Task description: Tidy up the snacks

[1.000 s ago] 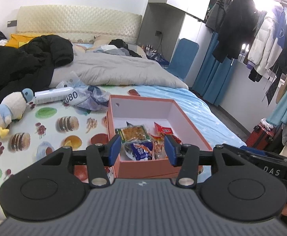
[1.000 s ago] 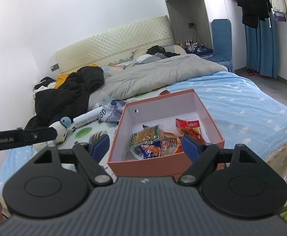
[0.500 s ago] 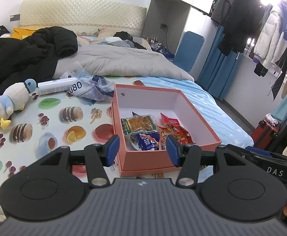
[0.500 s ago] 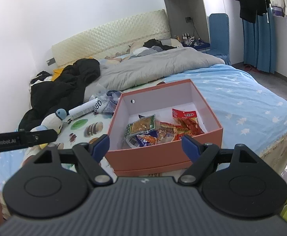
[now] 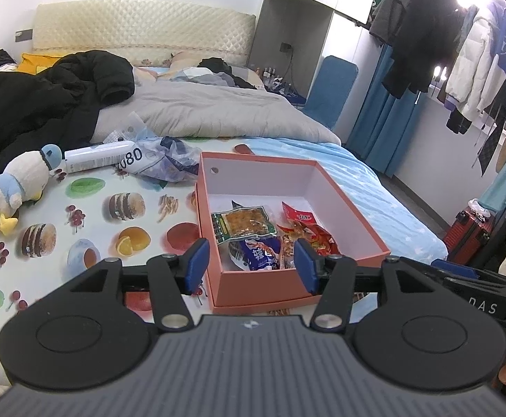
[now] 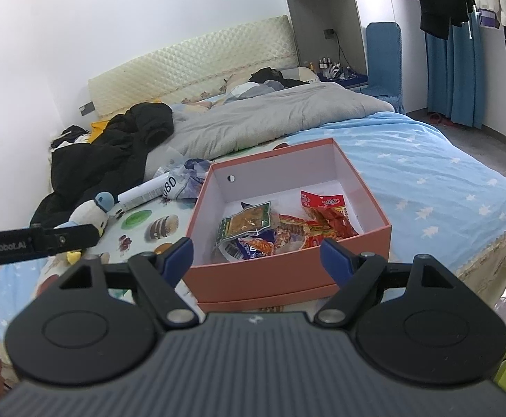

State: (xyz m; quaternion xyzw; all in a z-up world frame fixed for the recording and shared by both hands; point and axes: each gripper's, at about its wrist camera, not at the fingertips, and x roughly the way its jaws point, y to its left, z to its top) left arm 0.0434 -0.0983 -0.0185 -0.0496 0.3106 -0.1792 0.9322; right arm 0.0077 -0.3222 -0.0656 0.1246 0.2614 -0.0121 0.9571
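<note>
So your left gripper was opening, empty; right gripper sat wide apart, empty. Snack packets lay in the orange box on the bed, plush duck and white bottle lying left of it.

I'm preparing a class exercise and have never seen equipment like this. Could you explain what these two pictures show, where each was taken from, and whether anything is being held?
A person holds two hand-held grippers, each with a camera looking along its blue-tipped fingers. One picture comes from the left gripper, whose jaws are opening with nothing between them. The other comes from the right gripper, open and empty. Both face an orange box of snack packets on a bed. Beside it lie a plush duck, a white tube and a black jacket.
</note>
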